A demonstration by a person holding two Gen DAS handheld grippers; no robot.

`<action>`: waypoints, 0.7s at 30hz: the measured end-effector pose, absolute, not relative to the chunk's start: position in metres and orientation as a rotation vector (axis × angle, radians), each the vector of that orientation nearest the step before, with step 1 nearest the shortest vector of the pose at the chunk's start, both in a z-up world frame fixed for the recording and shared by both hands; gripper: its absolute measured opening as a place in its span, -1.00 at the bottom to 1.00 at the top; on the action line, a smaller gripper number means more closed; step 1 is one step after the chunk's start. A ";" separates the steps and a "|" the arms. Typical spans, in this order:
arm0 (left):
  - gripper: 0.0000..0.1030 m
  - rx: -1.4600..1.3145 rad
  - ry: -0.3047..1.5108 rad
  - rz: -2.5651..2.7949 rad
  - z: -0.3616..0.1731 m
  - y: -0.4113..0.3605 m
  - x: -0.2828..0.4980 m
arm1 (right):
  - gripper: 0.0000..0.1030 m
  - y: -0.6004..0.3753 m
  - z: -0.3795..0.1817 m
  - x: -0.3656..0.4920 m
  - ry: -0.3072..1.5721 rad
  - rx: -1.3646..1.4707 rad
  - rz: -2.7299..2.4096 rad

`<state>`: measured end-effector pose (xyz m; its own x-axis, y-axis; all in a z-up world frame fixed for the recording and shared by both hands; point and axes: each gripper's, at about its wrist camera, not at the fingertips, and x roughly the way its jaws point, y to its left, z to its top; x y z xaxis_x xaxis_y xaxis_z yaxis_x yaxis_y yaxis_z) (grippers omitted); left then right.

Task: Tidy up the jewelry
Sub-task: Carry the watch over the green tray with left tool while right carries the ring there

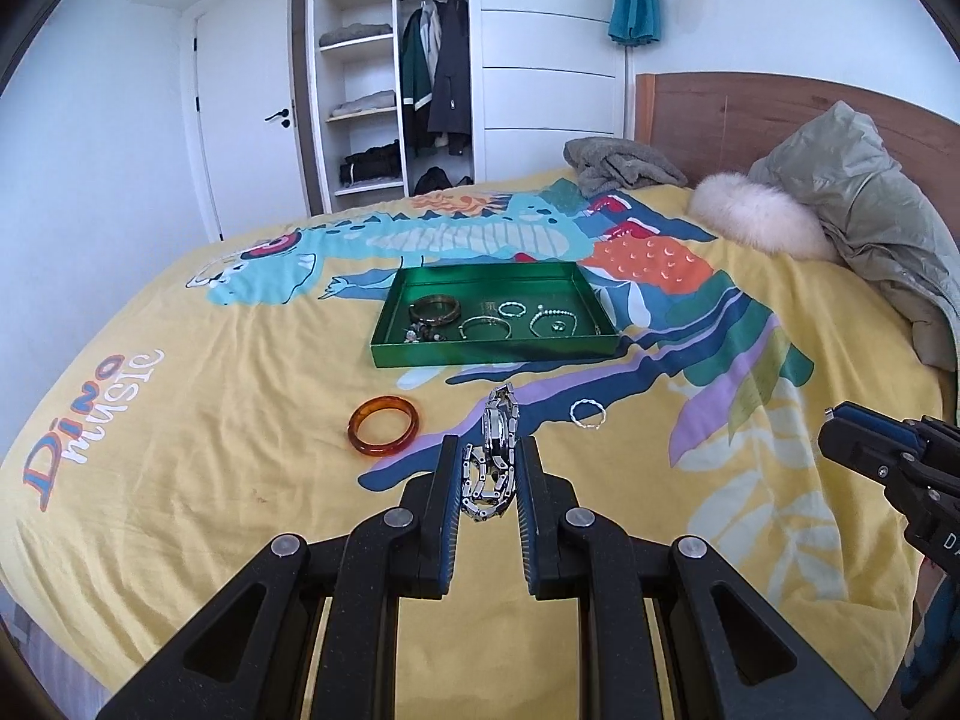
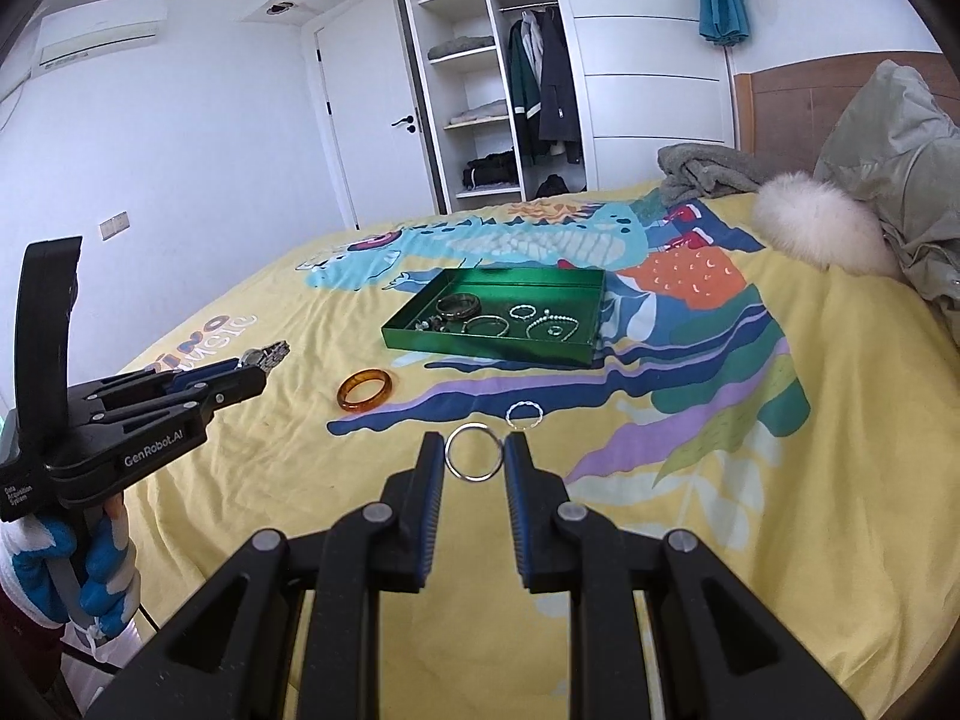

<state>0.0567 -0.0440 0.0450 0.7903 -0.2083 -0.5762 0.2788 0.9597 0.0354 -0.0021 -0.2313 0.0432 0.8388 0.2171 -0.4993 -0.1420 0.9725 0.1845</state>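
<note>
My left gripper (image 1: 489,459) is shut on a silver metal watch (image 1: 495,456), held above the bed; it also shows in the right wrist view (image 2: 264,357). My right gripper (image 2: 474,450) is shut on a thin silver bangle (image 2: 474,452). A green tray (image 1: 492,351) on the yellow bedspread holds several bracelets and rings; it also shows in the right wrist view (image 2: 480,354). An amber bangle (image 1: 383,425) and a small twisted silver ring (image 1: 588,414) lie on the bedspread in front of the tray.
A grey blanket (image 1: 618,165), a fluffy white pillow (image 1: 756,219) and a grey-green jacket (image 1: 864,204) lie at the head of the bed by the wooden headboard (image 1: 720,114). An open wardrobe (image 1: 396,78) and a door stand beyond the bed.
</note>
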 end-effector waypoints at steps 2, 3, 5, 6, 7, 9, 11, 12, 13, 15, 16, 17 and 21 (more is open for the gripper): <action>-0.67 0.118 0.598 -0.262 0.047 -0.043 0.054 | -0.63 -0.229 0.046 -0.004 0.540 0.139 0.191; -0.67 0.116 0.595 -0.261 0.049 -0.043 0.053 | -0.63 -0.229 0.047 -0.005 0.538 0.137 0.190; -0.67 0.115 0.589 -0.258 0.052 -0.042 0.052 | -0.63 -0.229 0.050 -0.006 0.534 0.135 0.191; -0.67 0.116 0.585 -0.256 0.053 -0.041 0.051 | -0.63 -0.229 0.051 -0.006 0.532 0.135 0.192; -0.67 0.115 0.582 -0.254 0.055 -0.041 0.052 | -0.63 -0.230 0.052 -0.006 0.529 0.135 0.192; -0.67 0.115 0.576 -0.251 0.059 -0.041 0.053 | -0.63 -0.231 0.056 -0.005 0.523 0.136 0.193; -0.67 0.119 0.566 -0.247 0.065 -0.041 0.056 | -0.63 -0.233 0.062 -0.002 0.514 0.138 0.197; -0.67 0.121 0.561 -0.247 0.068 -0.041 0.057 | -0.63 -0.234 0.065 0.000 0.509 0.139 0.199; -0.67 0.123 0.555 -0.247 0.072 -0.041 0.059 | -0.63 -0.235 0.068 0.003 0.504 0.140 0.203; -0.67 0.120 0.547 -0.250 0.080 -0.041 0.066 | -0.63 -0.236 0.075 0.008 0.494 0.143 0.210; -0.67 0.114 0.545 -0.255 0.085 -0.040 0.070 | -0.63 -0.237 0.080 0.012 0.489 0.142 0.213; -0.67 0.111 0.542 -0.257 0.091 -0.040 0.076 | -0.63 -0.238 0.085 0.017 0.483 0.141 0.217; -0.67 0.097 0.530 -0.252 0.117 -0.036 0.105 | -0.63 -0.240 0.107 0.042 0.464 0.117 0.222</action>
<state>0.1053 -0.0357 0.1165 0.8328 -0.2124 -0.5113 0.2625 0.9646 0.0269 0.0421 -0.2398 0.1069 0.8707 0.2384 -0.4302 -0.1851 0.9692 0.1623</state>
